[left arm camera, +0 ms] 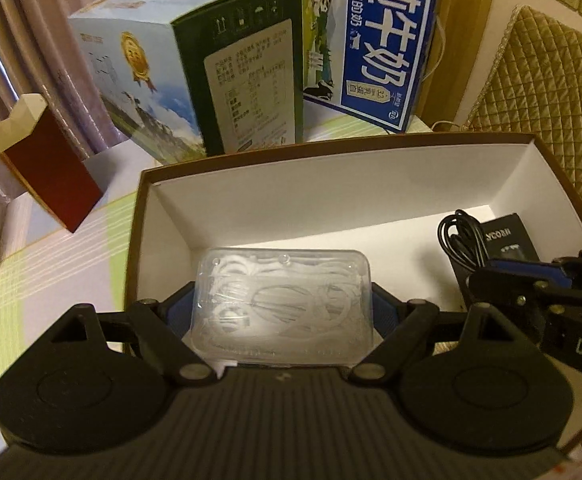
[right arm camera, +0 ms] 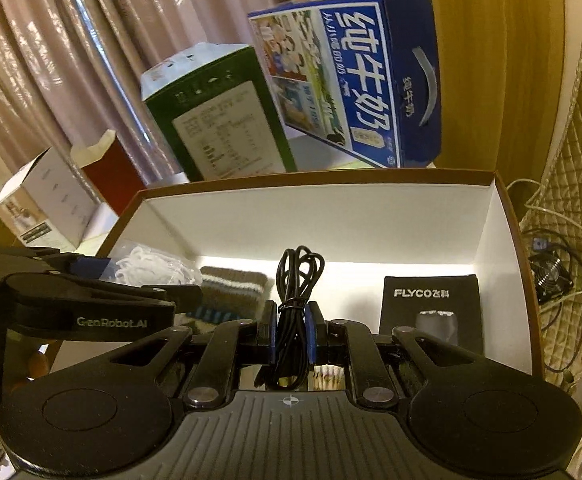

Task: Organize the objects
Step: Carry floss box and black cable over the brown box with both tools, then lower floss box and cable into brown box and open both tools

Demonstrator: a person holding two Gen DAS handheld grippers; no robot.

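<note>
My left gripper [left arm camera: 281, 314] is shut on a clear plastic case [left arm camera: 283, 280] full of white pieces, its blue pads pressing both sides. The case hangs over the left half of an open brown box with white inner walls [left arm camera: 331, 196]. My right gripper [right arm camera: 293, 320] is shut on a coiled black cable [right arm camera: 297, 276], held above the middle of the same box [right arm camera: 331, 216]. In the left wrist view the right gripper [left arm camera: 531, 276] and the cable [left arm camera: 461, 240] sit at the right. The right wrist view has the left gripper [right arm camera: 91, 268] with the case [right arm camera: 151, 268] at the left.
Inside the box lie a black FLYCO package [right arm camera: 431, 292] and a striped knitted piece [right arm camera: 231, 284]. Behind the box stand a green carton [left arm camera: 211, 80], a blue milk carton [left arm camera: 383, 40] and a red box [left arm camera: 51, 168]. A quilted cushion [left arm camera: 543, 92] is at the right, curtains behind.
</note>
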